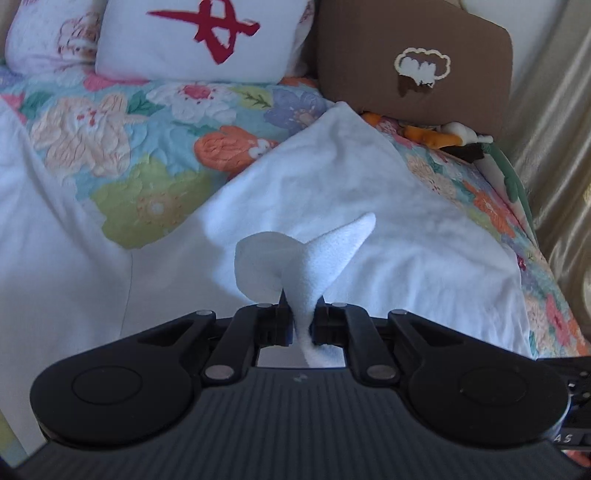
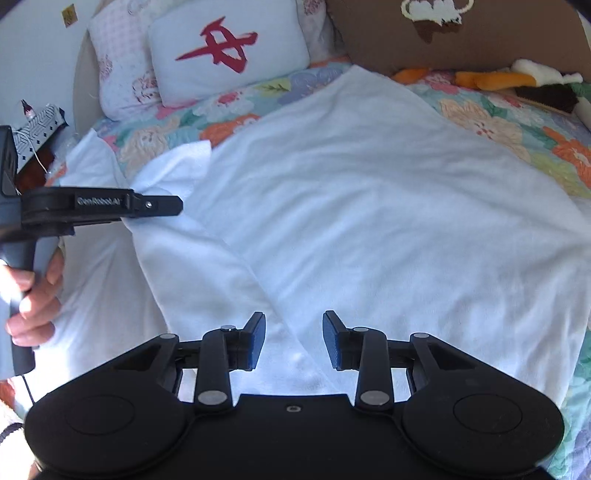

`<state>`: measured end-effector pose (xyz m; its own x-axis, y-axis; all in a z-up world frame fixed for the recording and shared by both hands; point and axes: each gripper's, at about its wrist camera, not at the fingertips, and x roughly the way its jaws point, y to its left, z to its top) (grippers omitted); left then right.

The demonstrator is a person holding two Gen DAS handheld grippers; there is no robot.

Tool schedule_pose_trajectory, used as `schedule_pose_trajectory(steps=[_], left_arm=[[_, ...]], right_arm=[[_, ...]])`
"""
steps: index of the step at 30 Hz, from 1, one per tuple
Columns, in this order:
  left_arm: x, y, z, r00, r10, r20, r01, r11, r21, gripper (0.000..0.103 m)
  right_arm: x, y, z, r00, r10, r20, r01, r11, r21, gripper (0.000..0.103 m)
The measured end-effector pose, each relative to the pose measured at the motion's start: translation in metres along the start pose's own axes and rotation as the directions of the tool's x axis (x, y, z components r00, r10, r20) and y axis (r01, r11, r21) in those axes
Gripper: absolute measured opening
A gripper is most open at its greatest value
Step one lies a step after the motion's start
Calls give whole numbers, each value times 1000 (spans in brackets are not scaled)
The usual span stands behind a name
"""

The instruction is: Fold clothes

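A white garment (image 1: pixel 369 206) lies spread over the bed, partly folded, with a diagonal fold edge in the right wrist view (image 2: pixel 369 203). My left gripper (image 1: pixel 303 319) is shut on a pinched-up edge of this garment, and a curl of cloth stands up past its fingers. In the right wrist view the left gripper (image 2: pixel 173 205) comes in from the left, held by a hand (image 2: pixel 33 295), with cloth bunched at its tip. My right gripper (image 2: pixel 293 339) stands open just over the garment's near part, its pads apart and pressing on nothing.
A floral quilt (image 1: pixel 147 147) covers the bed. At the head are a white pillow with a red mark (image 1: pixel 199 37), a pink-patterned pillow (image 1: pixel 48 33) and a brown cushion (image 1: pixel 413 62). A plush toy (image 2: pixel 517 81) lies far right. A gold curtain (image 1: pixel 554 147) hangs on the right.
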<state>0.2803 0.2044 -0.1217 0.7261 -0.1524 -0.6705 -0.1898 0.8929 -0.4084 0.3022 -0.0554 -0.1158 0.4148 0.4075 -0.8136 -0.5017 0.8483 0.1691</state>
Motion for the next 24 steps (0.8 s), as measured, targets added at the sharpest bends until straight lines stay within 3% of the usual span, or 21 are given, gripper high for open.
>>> schedule_pose_trajectory(steps=[6, 7, 8, 9, 11, 13, 15, 17, 19, 22, 23, 24], left_arm=[[1, 10, 0, 999, -35, 13, 36, 998, -44, 10], [2, 10, 0, 999, -33, 22, 34, 999, -41, 12], [2, 10, 0, 999, -31, 31, 32, 999, -37, 12], [2, 10, 0, 999, -30, 41, 32, 999, -35, 12], [-1, 9, 1, 997, -32, 66, 34, 999, -33, 12], [-6, 9, 2, 994, -38, 101, 42, 998, -40, 19], [-10, 10, 3, 989, -28, 148, 37, 998, -56, 46], [-9, 11, 3, 987, 4, 163, 6, 998, -64, 55], [-2, 13, 3, 990, 21, 137, -11, 998, -68, 55], [11, 19, 0, 997, 15, 80, -8, 995, -96, 55], [15, 20, -1, 998, 7, 65, 0, 995, -99, 55], [18, 21, -2, 999, 6, 48, -1, 995, -100, 55]], right_arm=[[20, 8, -14, 999, 6, -34, -9, 997, -71, 43], [23, 14, -16, 999, -5, -36, 0, 993, -115, 39], [25, 22, -20, 999, -31, -32, 24, 982, -186, 27], [25, 32, -23, 998, -66, -17, 59, 964, -261, 4], [18, 39, -25, 990, -129, 53, 140, 938, -317, 3], [10, 41, -25, 972, -193, 133, 226, 921, -316, 3], [6, 30, -22, 948, -267, 172, 305, 915, -265, 3], [11, 14, -18, 932, -328, 153, 356, 908, -222, 3], [19, 1, -16, 920, -371, 128, 390, 901, -191, 4], [30, -6, -16, 919, -382, 95, 393, 905, -164, 5], [30, -4, -16, 911, -399, 101, 411, 898, -156, 8], [28, -2, -16, 904, -413, 108, 425, 894, -143, 19]])
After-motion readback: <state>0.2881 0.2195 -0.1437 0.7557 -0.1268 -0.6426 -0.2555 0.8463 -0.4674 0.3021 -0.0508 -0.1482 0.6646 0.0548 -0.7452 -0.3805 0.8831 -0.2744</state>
